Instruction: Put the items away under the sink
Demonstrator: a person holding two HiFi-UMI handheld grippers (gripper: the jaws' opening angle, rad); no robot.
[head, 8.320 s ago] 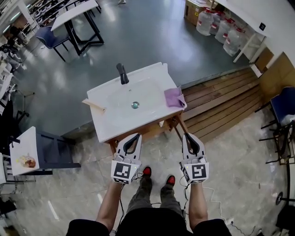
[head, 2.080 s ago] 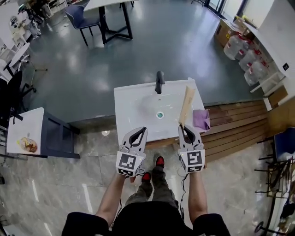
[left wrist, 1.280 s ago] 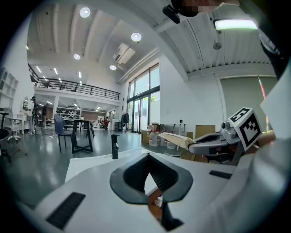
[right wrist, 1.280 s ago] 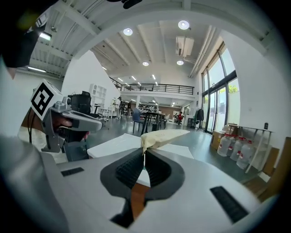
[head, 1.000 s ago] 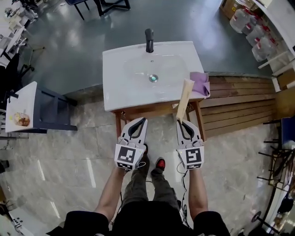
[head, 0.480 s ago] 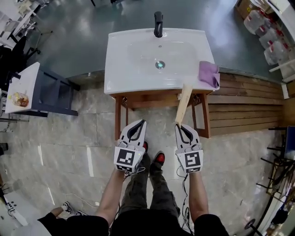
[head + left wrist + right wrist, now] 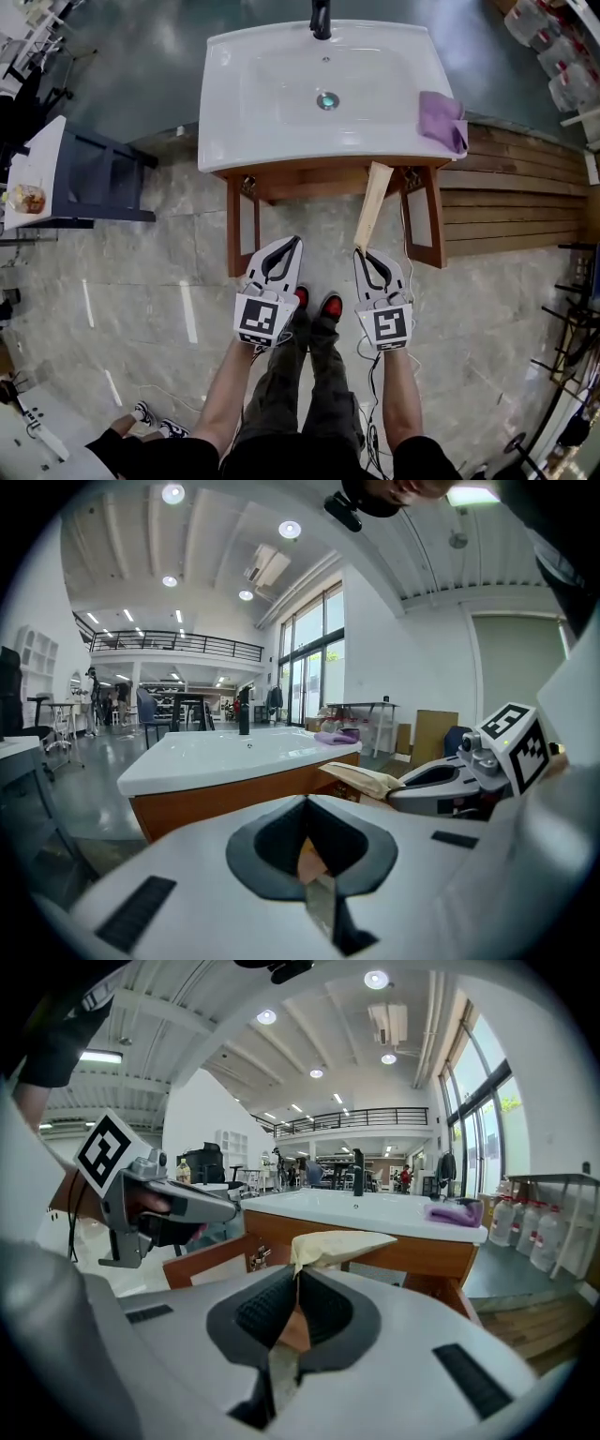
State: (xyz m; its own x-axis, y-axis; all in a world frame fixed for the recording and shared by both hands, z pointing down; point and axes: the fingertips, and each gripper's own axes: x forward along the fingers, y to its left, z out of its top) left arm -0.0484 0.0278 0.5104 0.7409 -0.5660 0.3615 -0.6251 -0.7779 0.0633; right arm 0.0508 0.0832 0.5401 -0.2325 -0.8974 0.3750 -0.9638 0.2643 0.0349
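The right gripper view shows the right claw (image 7: 295, 1277) clamping the pale board (image 7: 342, 1241) by its near end. Only the head view shows the board pointing at the sink (image 7: 211, 141) front. The left claw (image 7: 305, 806) is closed and empty.

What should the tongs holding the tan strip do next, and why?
My guess: lower the right tongs a little and slide the tan strip forward between the wooden legs, under the sink. The tongs are shut on the strip. Its far end only reaches the front of the frame, and the space underneath looks open.
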